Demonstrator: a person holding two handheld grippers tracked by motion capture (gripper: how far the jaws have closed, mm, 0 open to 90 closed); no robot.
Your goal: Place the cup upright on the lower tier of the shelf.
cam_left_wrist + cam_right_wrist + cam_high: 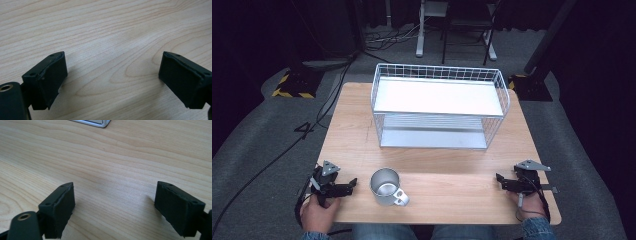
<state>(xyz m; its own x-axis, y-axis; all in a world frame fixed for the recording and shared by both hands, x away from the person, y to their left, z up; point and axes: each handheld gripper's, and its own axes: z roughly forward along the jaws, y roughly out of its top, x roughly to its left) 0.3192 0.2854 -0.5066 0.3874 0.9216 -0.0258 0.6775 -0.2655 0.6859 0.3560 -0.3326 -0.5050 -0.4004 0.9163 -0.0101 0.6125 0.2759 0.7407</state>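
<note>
Steel mug (387,186): rigid, light, likely slippery; grip the rim or handle. Left gripper (346,185) and right gripper (500,179) gape wide, both empty.

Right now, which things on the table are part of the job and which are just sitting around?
In play:
mug, nearest the left gripper
wire rack, behind the mug
right gripper, jaws wide, nothing between them

Just around:
chair legs on the floor beyond the table
floor cables
</note>
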